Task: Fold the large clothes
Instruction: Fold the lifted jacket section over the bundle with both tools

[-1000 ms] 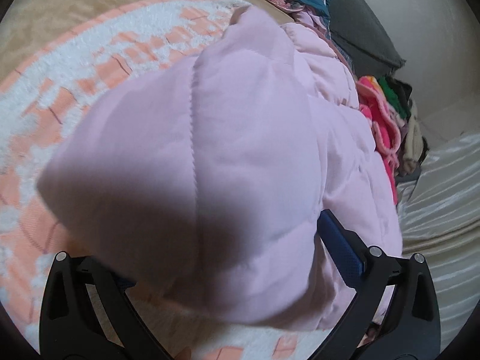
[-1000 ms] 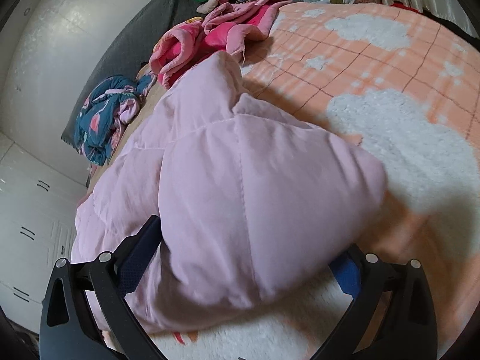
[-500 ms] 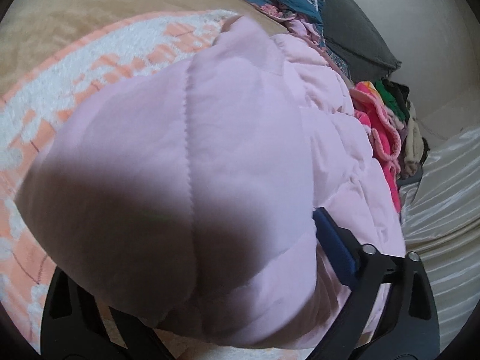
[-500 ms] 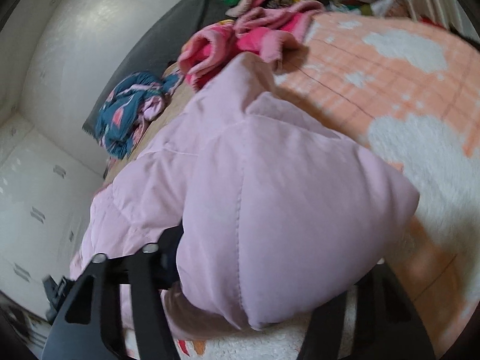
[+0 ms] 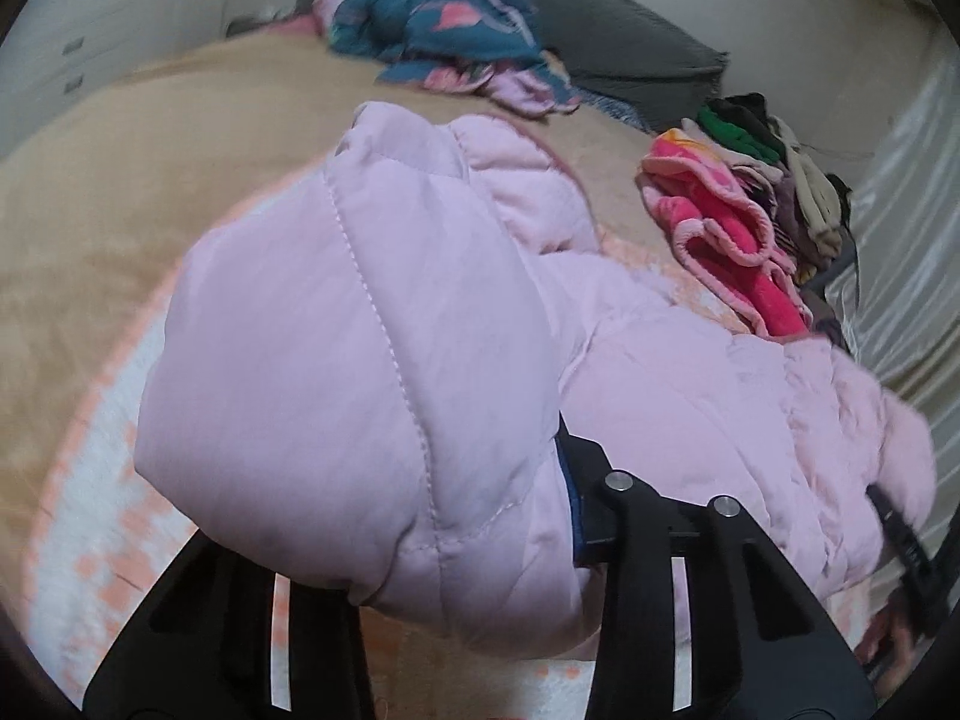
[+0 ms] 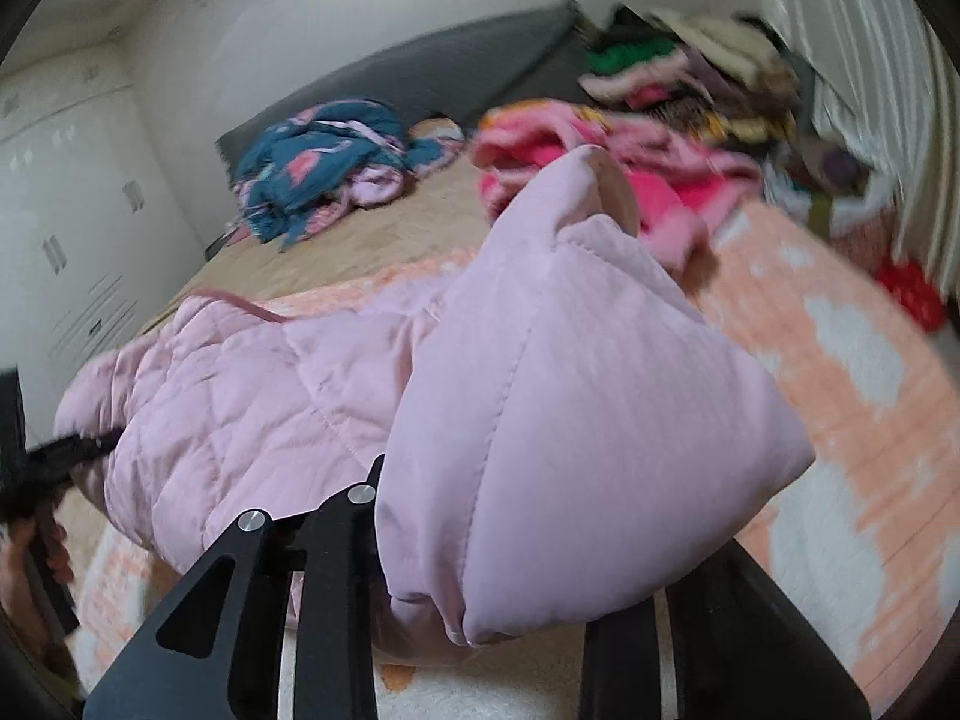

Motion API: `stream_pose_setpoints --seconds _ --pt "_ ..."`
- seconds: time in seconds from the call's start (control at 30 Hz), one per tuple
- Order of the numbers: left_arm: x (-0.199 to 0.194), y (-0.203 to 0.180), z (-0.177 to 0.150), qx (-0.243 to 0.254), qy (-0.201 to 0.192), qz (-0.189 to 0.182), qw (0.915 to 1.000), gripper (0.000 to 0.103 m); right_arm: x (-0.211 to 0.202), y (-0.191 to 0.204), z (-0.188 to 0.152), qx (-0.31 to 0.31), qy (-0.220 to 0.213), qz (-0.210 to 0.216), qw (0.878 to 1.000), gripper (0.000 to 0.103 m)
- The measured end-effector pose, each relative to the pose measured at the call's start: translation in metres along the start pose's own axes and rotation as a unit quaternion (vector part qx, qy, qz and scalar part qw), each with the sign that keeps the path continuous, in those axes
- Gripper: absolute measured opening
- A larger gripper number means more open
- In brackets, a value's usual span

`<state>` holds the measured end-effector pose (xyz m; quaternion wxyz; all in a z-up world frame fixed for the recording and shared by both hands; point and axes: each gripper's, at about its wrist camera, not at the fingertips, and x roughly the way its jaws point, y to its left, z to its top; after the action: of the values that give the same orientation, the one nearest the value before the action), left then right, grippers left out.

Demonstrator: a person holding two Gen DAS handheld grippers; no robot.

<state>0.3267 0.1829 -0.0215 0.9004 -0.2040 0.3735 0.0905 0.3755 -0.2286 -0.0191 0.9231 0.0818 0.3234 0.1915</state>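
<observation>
Left hand-held gripper (image 5: 474,540) and right hand-held gripper (image 6: 480,546) are both closing, each pinching a corner of our puffy pink jacket (image 5: 360,348), lifted over the bed (image 6: 840,408). We think it's soft, light, slippery; thick corners hold best.

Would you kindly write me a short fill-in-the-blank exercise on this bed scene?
1. Both grippers have a quilted jacket of the colour ____ between their jaws.
2. The blanket under the jacket is white and ____.
3. The crumpled teal garment lies in front of a ____ pillow.
4. The wardrobe doors are ____.

Missing words: pink; orange; grey; white
</observation>
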Motion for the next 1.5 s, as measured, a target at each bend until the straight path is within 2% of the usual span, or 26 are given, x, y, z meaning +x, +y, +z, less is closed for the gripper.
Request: stream_pose_setpoints --seconds 0.2,0.57,1.1,1.3,1.5 --pt "-0.031 -0.006 -0.003 0.037 -0.015 0.007 0.9992 0.029 -0.033 0.019 0.002 -0.045 -0.022 0.017 0.999 0.026" --pt "-0.068 -0.005 -0.035 0.050 -0.010 0.014 0.9986 0.029 -0.078 0.032 -0.023 -0.069 -0.022 0.024 0.997 0.026" --pt "-0.099 0.003 -0.080 0.062 -0.009 0.016 0.9979 0.029 -0.114 0.038 -0.061 -0.055 -0.013 0.015 0.998 0.026" --pt "-0.104 0.006 -0.090 0.063 -0.006 0.016 0.9979 0.030 -0.120 0.033 -0.074 -0.043 0.000 0.009 0.999 0.026" --pt "-0.107 0.008 -0.116 0.076 0.003 0.024 0.9968 0.032 -0.120 0.024 -0.088 -0.026 0.017 -0.001 1.000 0.027"
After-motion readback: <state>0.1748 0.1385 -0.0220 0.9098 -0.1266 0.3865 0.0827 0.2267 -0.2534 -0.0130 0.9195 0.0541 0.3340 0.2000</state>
